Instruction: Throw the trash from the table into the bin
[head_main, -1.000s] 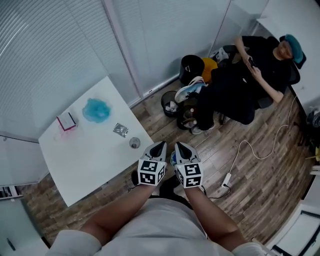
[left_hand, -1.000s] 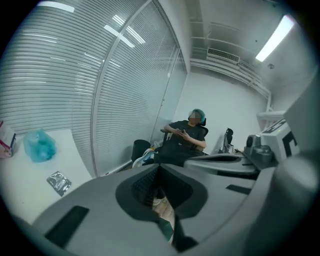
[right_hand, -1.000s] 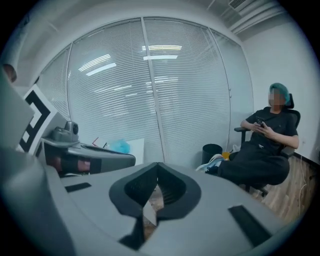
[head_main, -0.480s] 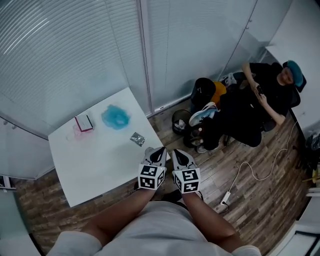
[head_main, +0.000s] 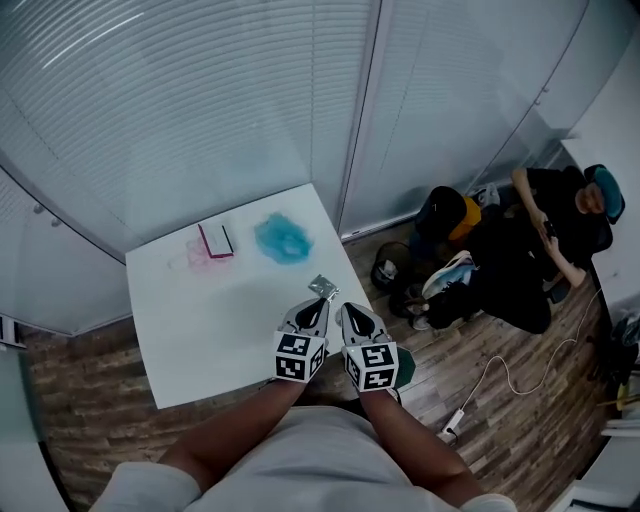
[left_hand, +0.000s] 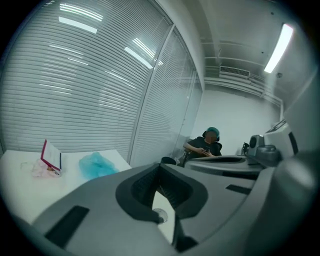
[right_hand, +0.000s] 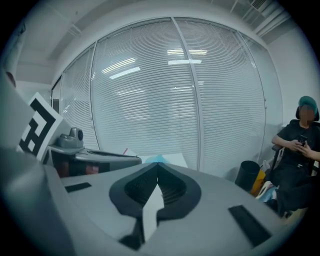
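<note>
Head view, my left tongs and right tongs both closed, empty, side by side at table edge, silver wrapper at twelve o'clock, blue wad at eleven.

Head view: overhead, looking steeply down on the tabletop. Left gripper view, right gripper view: low, close behind own jaws, facing across it toward blinds. Shared by all: tabletop, blinds, seated person.

Seated person close beside floor bin
</note>
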